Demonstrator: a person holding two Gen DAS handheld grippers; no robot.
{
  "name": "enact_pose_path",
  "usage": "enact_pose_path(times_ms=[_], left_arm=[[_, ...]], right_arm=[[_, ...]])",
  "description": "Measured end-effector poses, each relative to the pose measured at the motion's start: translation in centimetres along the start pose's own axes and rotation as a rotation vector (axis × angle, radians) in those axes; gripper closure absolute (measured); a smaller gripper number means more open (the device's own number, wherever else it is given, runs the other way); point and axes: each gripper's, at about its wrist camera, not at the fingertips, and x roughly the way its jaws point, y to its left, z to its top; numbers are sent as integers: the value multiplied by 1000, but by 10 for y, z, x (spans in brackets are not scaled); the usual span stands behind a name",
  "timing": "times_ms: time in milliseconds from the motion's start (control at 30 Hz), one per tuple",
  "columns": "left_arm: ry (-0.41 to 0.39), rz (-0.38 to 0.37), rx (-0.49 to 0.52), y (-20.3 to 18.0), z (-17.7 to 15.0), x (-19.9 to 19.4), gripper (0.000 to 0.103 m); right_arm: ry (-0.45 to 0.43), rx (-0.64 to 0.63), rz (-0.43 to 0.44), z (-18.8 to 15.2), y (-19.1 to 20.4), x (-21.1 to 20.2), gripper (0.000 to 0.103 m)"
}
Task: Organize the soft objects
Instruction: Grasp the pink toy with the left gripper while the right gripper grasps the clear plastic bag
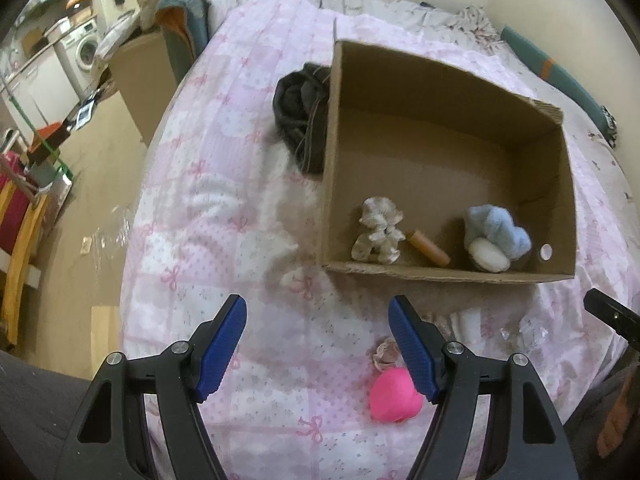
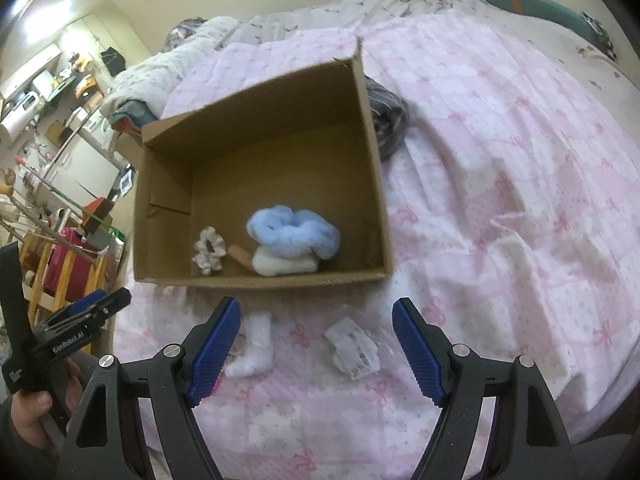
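Note:
An open cardboard box (image 1: 440, 88) (image 2: 376, 168) sits on a pink quilted bed. Inside lie a cream scrunchie (image 1: 378, 236) (image 2: 208, 254), a tan stick (image 1: 428, 248), a fluffy blue scrunchie (image 1: 500, 232) (image 2: 292, 232) and a white pad (image 1: 490, 256) (image 2: 284, 266). My left gripper (image 1: 318, 344) is open and empty above the quilt; a pink soft toy (image 1: 394, 398) and a small floral scrunchie (image 1: 386, 354) lie by its right finger. My right gripper (image 2: 316, 344) is open and empty over a white sock (image 2: 252, 346) and a crumpled plastic packet (image 2: 354, 348).
A dark bundle of clothing (image 1: 302, 116) (image 2: 388, 120) lies against the box's far side. The bed's left edge drops to a floor with a cardboard carton (image 1: 140, 76), washing machine (image 1: 86, 46) and cluttered racks (image 2: 60, 248). My left gripper shows in the right wrist view (image 2: 92, 308).

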Motion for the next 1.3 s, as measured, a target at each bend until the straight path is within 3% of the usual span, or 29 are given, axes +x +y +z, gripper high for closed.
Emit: enact_pose_path(times_ms=[233, 400, 600, 733, 767, 833, 933, 1000, 1067, 1200, 1233, 1300], left_arm=[[38, -8, -63, 10, 0, 9, 32], [66, -14, -85, 12, -1, 16, 32], [103, -19, -88, 11, -3, 24, 32], [164, -38, -26, -2, -13, 32, 32], [192, -56, 12, -10, -18, 36, 32], [232, -85, 75, -25, -27, 42, 32], [280, -122, 165, -47, -40, 49, 32], [296, -126, 209, -58, -47, 54, 34], [302, -116, 233, -63, -50, 58, 43], [300, -93, 237, -65, -51, 64, 50], [305, -105, 228, -64, -51, 65, 61], [321, -130, 213, -62, -51, 66, 66]], right_arm=[[62, 116, -21, 2, -22, 18, 20], [159, 160, -49, -2, -31, 44, 20], [291, -7, -164, -7, -7, 89, 21], [331, -136, -240, -13, 13, 110, 25], [333, -165, -261, -14, 17, 113, 28], [333, -198, -283, -15, 22, 116, 54], [317, -209, -281, -15, 24, 113, 69], [302, -198, -259, -14, 25, 107, 72], [282, -191, -236, -14, 26, 100, 74], [250, -166, -196, -12, 23, 89, 74], [240, -159, -188, -12, 19, 84, 75], [229, -140, -165, -14, 16, 76, 75]])
